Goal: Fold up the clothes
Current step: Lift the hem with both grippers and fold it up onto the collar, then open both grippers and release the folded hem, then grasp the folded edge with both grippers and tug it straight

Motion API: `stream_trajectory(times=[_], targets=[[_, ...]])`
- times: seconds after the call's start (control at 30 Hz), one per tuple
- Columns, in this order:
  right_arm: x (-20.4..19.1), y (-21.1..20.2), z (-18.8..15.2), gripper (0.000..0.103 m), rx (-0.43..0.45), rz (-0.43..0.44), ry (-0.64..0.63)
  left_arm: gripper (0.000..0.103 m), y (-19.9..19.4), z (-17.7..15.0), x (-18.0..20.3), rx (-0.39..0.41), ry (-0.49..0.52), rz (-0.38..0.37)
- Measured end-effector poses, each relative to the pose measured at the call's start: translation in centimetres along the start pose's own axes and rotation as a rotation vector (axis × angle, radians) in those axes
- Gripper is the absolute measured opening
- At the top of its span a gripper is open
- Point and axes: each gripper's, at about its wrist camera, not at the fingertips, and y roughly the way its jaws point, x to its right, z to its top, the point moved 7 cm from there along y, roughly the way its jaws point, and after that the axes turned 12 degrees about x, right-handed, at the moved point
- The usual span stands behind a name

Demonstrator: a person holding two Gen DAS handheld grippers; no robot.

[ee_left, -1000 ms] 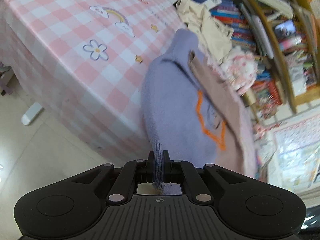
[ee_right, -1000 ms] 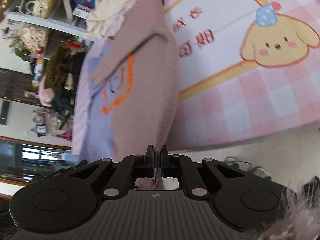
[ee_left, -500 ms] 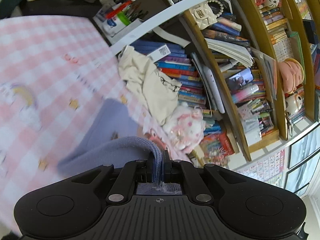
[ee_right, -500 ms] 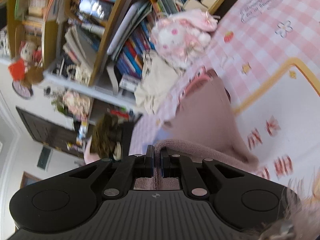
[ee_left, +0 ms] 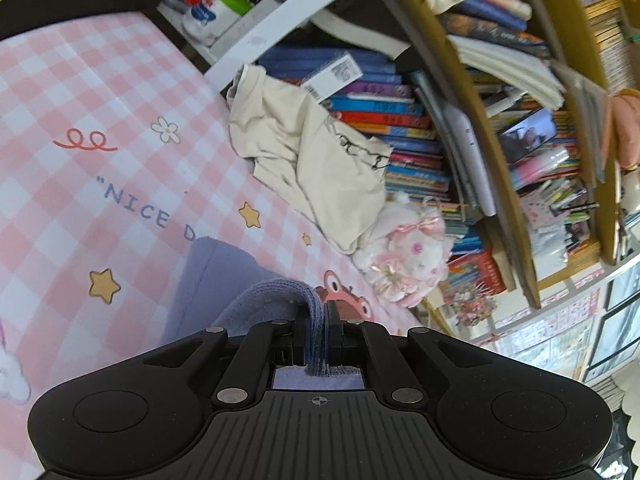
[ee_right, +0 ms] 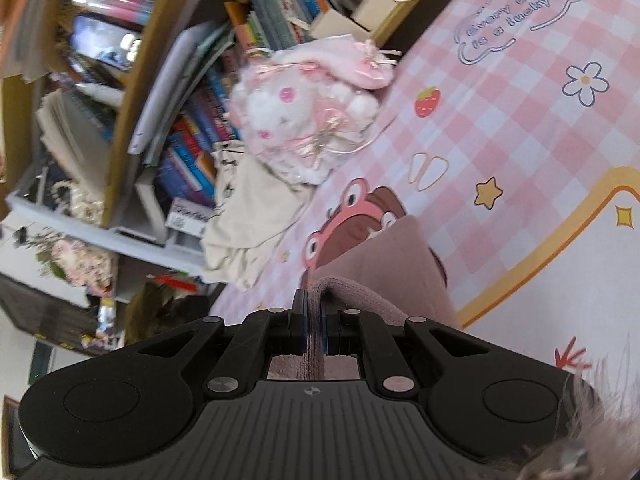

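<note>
A knitted sweater, lavender (ee_left: 216,276) on one side and dusty pink (ee_right: 384,264) on the other, lies partly on the pink checked bedsheet (ee_left: 80,120). My left gripper (ee_left: 318,320) is shut on its lavender ribbed edge, which arches up out of the jaws. My right gripper (ee_right: 314,312) is shut on the pink ribbed edge in the same way. Most of the sweater is hidden below both gripper bodies.
A crumpled cream garment (ee_left: 312,160) and a white-and-pink plush toy (ee_left: 408,248) lie at the bed's far edge against a crowded bookshelf (ee_left: 500,140). In the right wrist view the plush (ee_right: 304,120) and cream garment (ee_right: 256,216) sit ahead-left; checked sheet (ee_right: 520,120) stretches right.
Both grippers have swung forward over the bed with the sweater's edge, which hung down off the bed a second ago. The bookshelf, cream garment and plush toy now fill the views and have come closer.
</note>
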Motion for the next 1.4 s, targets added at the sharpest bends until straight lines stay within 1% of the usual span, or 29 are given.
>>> stream_trajectory(times=[0.13,0.2,0.23,0.27,0.3,0.33,0.37,0.43,0.53,0.6,0.7,0.77,0.83,0.87,0.9,0.93,0.97,1.0,1.03,1.13,1.17,1.2,1.23,1.27,1.3,1.37,1.4], targets=[[0.6,1.4,0.0,0.007,0.003,-0.045,0.004,0.006,1.7,0.0,-1.6,-0.037,-0.019,0.051],[0.9,2.0,-0.1,0.009,0.007,-0.073,0.003,0.013,2.4,0.0,-2.3,-0.05,-0.03,0.074],[1.1,2.2,0.0,0.02,0.015,-0.095,-0.002,0.025,2.5,0.2,-2.5,-0.057,-0.026,0.091],[1.3,2.2,0.2,0.031,0.035,-0.122,-0.012,0.034,2.5,0.5,-2.7,-0.064,-0.022,0.108],[1.4,2.0,0.5,0.054,0.064,-0.151,-0.032,0.05,2.6,0.7,-2.9,-0.07,-0.018,0.126],[1.3,1.7,0.9,0.06,0.094,-0.172,-0.058,0.055,2.0,1.2,-2.7,-0.047,0.017,0.122],[1.0,1.3,1.2,0.06,0.116,-0.182,-0.097,0.055,1.4,1.7,-2.3,-0.021,0.055,0.117],[0.3,0.7,1.4,0.06,0.133,-0.199,-0.222,0.055,0.1,2.2,-1.6,0.032,0.178,0.116],[-0.8,1.1,0.2,0.061,0.104,-0.259,-0.502,0.052,-0.4,1.5,-1.0,0.027,0.381,0.149],[-1.3,1.9,-0.8,0.06,0.074,-0.292,-0.66,0.051,0.3,0.5,-0.8,0.0,0.509,0.184],[-1.9,3.8,-1.9,0.059,0.067,-0.302,-0.769,0.05,1.9,-0.5,0.3,0.0,0.652,0.198],[-2.2,5.0,-2.1,0.059,0.075,-0.3,-0.788,0.05,3.1,-0.8,1.3,0.009,0.713,0.192],[-2.1,6.4,-2.0,0.059,0.068,-0.316,-0.775,0.05,4.6,-0.9,1.8,-0.007,0.734,0.188],[-1.8,7.1,-2.0,0.052,0.048,-0.344,-0.772,0.036,5.3,-0.9,1.9,-0.021,0.737,0.189],[-1.5,7.6,-1.9,0.025,0.032,-0.361,-0.768,0.023,5.9,-1.0,1.8,-0.046,0.731,0.186],[-1.5,7.6,-1.9,0.009,0.024,-0.355,-0.762,0.003,5.7,-0.9,2.1,-0.04,0.728,0.163],[-1.6,7.5,-1.9,0.005,0.016,-0.349,-0.755,0.003,5.4,-0.8,2.5,-0.031,0.726,0.138],[-1.8,7.1,-1.8,0.005,0.028,-0.33,-0.748,0.003,5.1,-0.7,2.8,-0.021,0.724,0.113],[-2.4,6.1,-1.5,0.005,0.074,-0.296,-0.735,0.003,4.3,-0.6,3.3,0.005,0.732,0.075],[-1.8,5.4,-0.5,0.005,0.132,-0.321,-0.666,0.004,5.6,-0.4,1.3,-0.035,0.671,0.146],[-1.3,5.5,-0.3,0.005,0.133,-0.337,-0.646,0.005,6.1,-0.3,0.6,-0.05,0.65,0.172],[-0.3,6.5,-0.5,0.005,0.092,-0.372,-0.632,0.006,7.0,-0.5,-0.5,-0.085,0.636,0.221],[0.7,7.4,-0.7,0.006,0.051,-0.407,-0.618,0.011,7.8,-0.8,-1.1,-0.107,0.656,0.266],[1.4,8.1,-0.9,0.007,0.026,-0.43,-0.608,0.012,8.1,-1.2,-1.2,-0.117,0.681,0.279],[1.4,8.1,-0.8,0.008,0.037,-0.426,-0.61,0.012,8.3,-1.6,-1.1,-0.117,0.711,0.277],[1.3,7.9,-0.6,0.022,0.046,-0.436,-0.63,0.013,8.1,-1.7,-0.8,-0.113,0.746,0.27],[1.2,7.5,-0.4,0.034,0.053,-0.441,-0.646,0.014,7.3,-1.4,-0.8,-0.097,0.731,0.268]])
